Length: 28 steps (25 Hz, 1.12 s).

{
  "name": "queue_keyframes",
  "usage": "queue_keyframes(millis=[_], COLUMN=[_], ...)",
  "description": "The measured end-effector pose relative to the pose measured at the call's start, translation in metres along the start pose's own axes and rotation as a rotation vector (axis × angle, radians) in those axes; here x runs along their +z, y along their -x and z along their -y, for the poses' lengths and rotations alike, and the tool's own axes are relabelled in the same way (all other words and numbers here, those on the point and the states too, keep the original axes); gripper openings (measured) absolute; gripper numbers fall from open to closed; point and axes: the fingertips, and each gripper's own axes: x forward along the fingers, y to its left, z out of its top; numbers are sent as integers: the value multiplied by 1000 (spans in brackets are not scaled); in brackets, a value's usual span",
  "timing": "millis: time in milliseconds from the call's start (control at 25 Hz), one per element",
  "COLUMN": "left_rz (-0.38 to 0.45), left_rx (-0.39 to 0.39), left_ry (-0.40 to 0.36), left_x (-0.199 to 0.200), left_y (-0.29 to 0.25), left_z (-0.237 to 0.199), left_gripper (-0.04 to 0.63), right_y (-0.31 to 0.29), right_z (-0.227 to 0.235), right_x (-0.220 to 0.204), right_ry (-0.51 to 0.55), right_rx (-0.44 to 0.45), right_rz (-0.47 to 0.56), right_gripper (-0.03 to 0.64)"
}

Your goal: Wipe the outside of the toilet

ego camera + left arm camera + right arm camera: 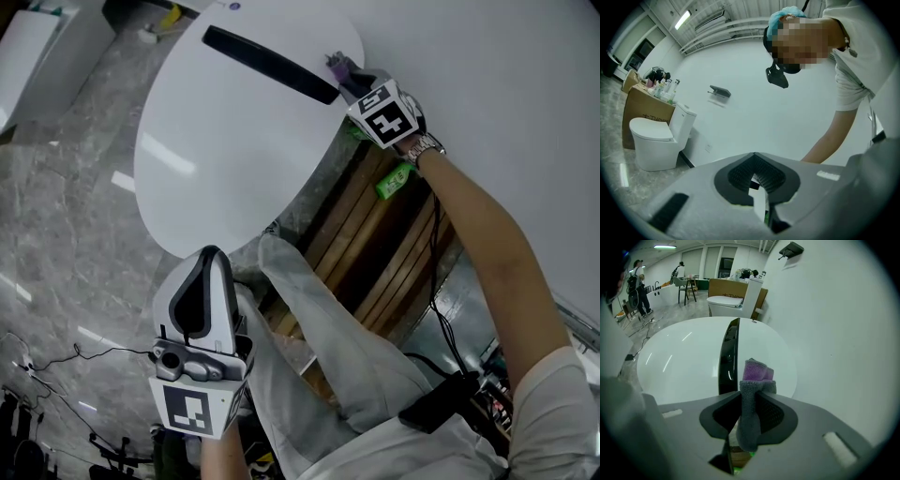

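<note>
The toilet's white oval lid (216,141) carries a black strip (267,64) and fills the upper middle of the head view. My right gripper (343,77) is at the lid's rear edge by the wall, shut on a grey and purple cloth (336,66). In the right gripper view the cloth (757,373) sticks up between the jaws (752,397) over the lid (684,366), beside the strip (725,357). Whether it touches the lid I cannot tell. My left gripper (211,255) is held low near the person's body, jaws together and empty, pointing away from the toilet (757,180).
The white wall (487,94) runs close along the right. Wooden slats (375,234) and a green item (394,180) lie below the right arm. A second toilet (656,140) stands by a cardboard box (642,112). People (635,280) stand far off.
</note>
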Motion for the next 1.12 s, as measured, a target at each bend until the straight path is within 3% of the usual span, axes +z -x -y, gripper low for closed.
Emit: queue_keyframes(millis=[320,560,1120], left_rz=[-23,-18,22], left_rx=[29,15,32], left_ry=[7,5,2], left_x=[-3,-3,21], left_y=[43,79,168], left_z=[-25,-35,-80], left_gripper=[3,3,3], right_y=[8,7,15], right_z=[-43,-113,-244], right_x=[0,-3,41], right_ry=[-55,21,-24], right_rx=[-5,91,161], right_rz=[-18,-78,-110], right_gripper=[91,90,94])
